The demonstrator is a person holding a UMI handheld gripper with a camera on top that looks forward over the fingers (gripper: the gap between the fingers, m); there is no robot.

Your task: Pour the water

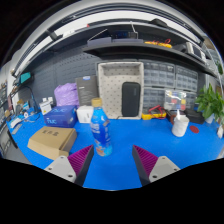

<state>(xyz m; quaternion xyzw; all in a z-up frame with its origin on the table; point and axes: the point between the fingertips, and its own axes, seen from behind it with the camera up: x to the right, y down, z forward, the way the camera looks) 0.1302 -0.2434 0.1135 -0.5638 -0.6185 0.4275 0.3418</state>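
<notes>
One blue table [150, 138] filled most of the room ahead, w/ a shelving wall behind it and a grey cabinet [121, 90] at centre rear. A cardboard box [52, 141] lay on the table off to the left of the fingers, a blue crate [60, 116] behind it, a green plant [211, 103] far right. The water bottle [100, 129], clear w/ blue label, stood upright just ahead of the left finger, slightly outboard of the gap. A small white container [180, 125], poss. the receiving vessel (cannot confirm), stood well apart to the right, w/ something small and red beside it.

The gripper [113, 159] was spread wide, nothing between its pink pads [82, 157], no contact w/ anything.

Step in hand, by my reading: approach and grasp bottle. Procedure recommended: shift the gripper left until the bottle sits centred in the gap; advance level; close on the label section, approx. mid-body, not the neck. Whether the cap was on could not be determined; check before tilting. Grip firm but not crushing, as thin plastic will likely flex. Keep clear of the box during approach.
</notes>
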